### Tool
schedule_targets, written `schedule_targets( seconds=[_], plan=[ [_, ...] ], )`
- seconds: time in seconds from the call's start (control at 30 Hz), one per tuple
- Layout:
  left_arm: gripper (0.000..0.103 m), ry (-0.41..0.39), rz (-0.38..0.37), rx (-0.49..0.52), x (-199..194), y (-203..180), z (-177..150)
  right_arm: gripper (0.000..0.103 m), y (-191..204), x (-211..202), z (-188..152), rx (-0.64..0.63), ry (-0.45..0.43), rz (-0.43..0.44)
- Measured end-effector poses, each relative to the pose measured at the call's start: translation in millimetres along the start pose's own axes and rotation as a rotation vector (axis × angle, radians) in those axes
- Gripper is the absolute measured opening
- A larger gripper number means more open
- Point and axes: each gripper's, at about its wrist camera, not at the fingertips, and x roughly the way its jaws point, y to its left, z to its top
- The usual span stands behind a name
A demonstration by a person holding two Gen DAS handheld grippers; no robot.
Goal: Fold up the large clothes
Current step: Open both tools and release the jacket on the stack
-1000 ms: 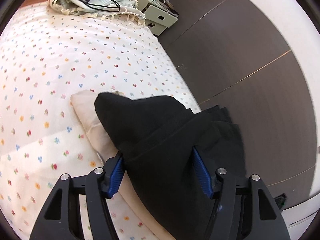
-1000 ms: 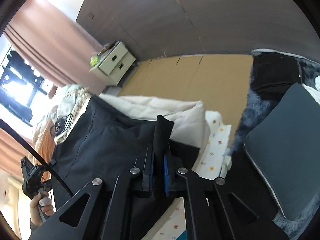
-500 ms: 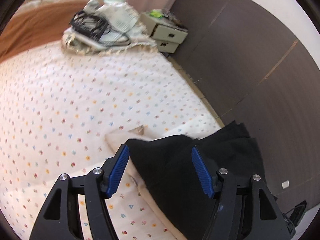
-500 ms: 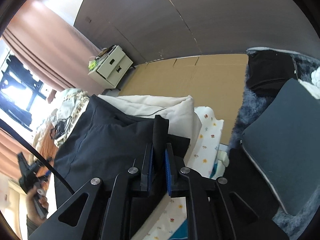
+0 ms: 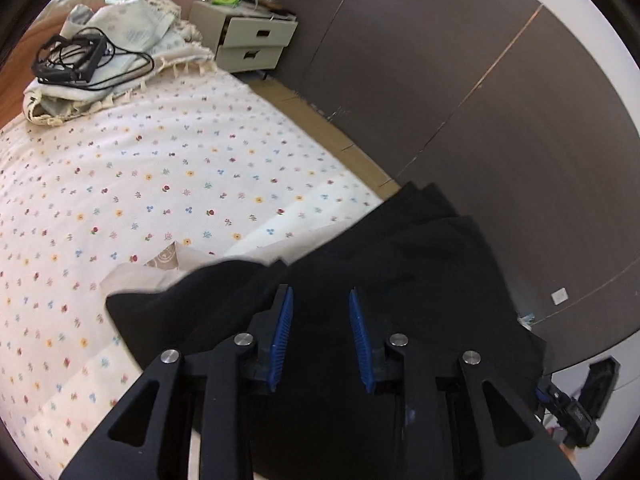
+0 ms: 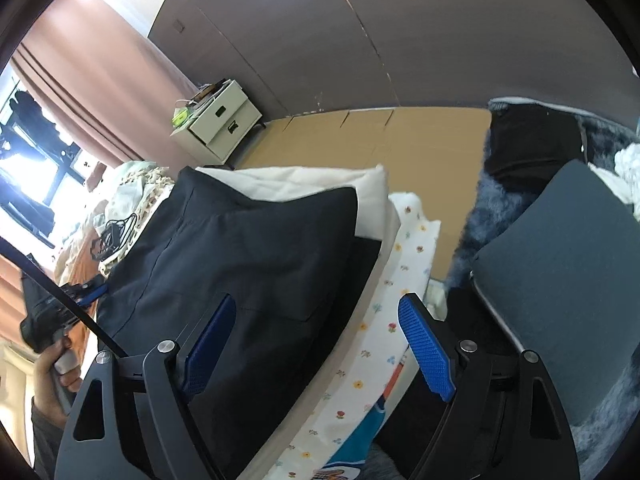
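A large black garment (image 5: 400, 264) lies on the flowered bed sheet (image 5: 160, 184), its far edge hanging off the bed's right side. My left gripper (image 5: 322, 320) hovers low over its near part. The jaws are closing, a gap still shows between the blue pads (image 5: 285, 320), and dark cloth lies under them. In the right wrist view the same garment (image 6: 248, 256) lies spread over a cream pillow (image 6: 304, 184). My right gripper (image 6: 320, 346) is open wide and still opening above the garment's corner, gripping nothing. A hand (image 6: 60, 364) holds the left gripper at the far left.
Folded blankets with black cables (image 5: 100, 60) sit at the head of the bed, beside a cream two-drawer nightstand (image 5: 256, 40). Dark wardrobe panels (image 5: 440, 100) run along the bed's right side above a cardboard-covered floor (image 6: 360, 132). A grey cushion (image 6: 560, 272) lies on a furry rug.
The right jaws, shut on a fold of black cloth before, have sprung wide and let it go. The left gripper drew back and rolled, and its pads came much closer together.
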Motion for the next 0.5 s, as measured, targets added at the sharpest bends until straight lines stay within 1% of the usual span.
schedule_targets(
  seconds=[0.1,0.17,0.27,0.37,0.43,0.47,0.5],
  plan=[
    [0.03,0.029,0.036,0.018,17,-1,5,0.082,-4,6,1,0.017,0.004,0.011],
    [0.03,0.032,0.042,0.021,19,-3,4,0.082,-9,8,2,0.025,0.006,0.009],
    [0.03,0.013,0.02,-0.001,10,-1,4,0.082,-9,2,-2,0.02,-0.003,0.003],
    [0.03,-0.025,0.053,0.006,-7,-2,5,0.082,-4,-7,-5,0.001,-0.023,-0.011],
    [0.031,-0.047,0.05,0.01,-23,-4,3,0.082,-3,-9,-7,0.006,-0.018,-0.006],
    [0.034,-0.053,0.047,0.006,-31,-4,2,0.082,-2,-10,-8,0.01,-0.016,-0.006],
    [0.044,-0.058,0.045,0.004,-39,-4,0,0.082,-1,-12,-10,0.009,-0.015,-0.007]
  ],
)
